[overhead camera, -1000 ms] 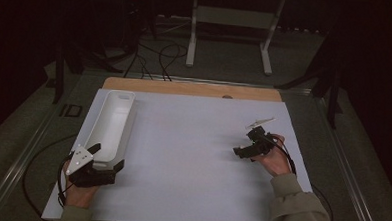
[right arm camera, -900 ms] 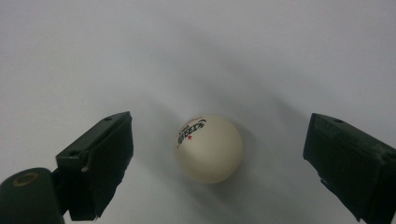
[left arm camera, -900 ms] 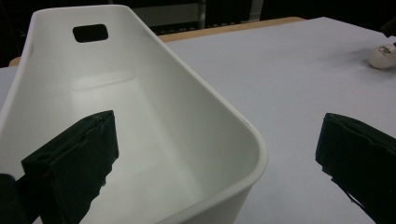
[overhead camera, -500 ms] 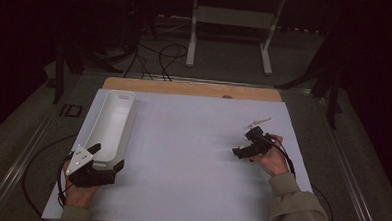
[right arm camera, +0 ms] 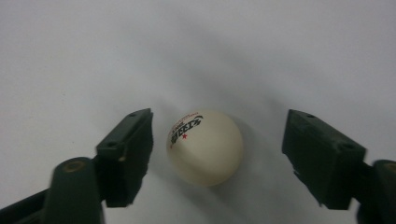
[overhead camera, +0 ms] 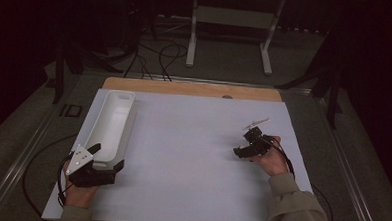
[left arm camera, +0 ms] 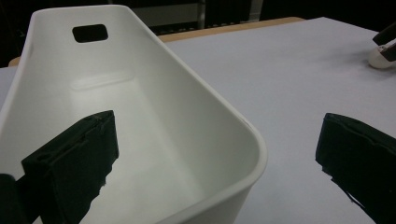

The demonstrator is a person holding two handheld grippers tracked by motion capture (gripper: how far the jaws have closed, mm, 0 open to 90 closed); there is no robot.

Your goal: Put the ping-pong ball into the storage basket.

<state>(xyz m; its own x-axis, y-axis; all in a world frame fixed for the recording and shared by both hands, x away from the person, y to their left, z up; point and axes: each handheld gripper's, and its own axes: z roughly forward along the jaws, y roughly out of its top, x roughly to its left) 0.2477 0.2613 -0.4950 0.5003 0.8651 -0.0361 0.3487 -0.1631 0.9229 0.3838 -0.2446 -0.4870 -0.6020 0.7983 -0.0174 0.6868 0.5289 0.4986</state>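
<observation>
White ping-pong ball (right arm camera: 205,147) between closing right gripper (right arm camera: 217,156) jaws, untouched, left gripper (left arm camera: 210,158) wide astride tray (left arm camera: 196,121) wall

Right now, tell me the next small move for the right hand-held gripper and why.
Probably finish closing the right hand-held gripper on the white ball. Its jaws have just been closing, and the ball lies on the white table between them, close to one pad, with a clear gap to the other, so it is not gripped yet. The white bin by the left hand-held gripper looks like the likely destination.
</observation>
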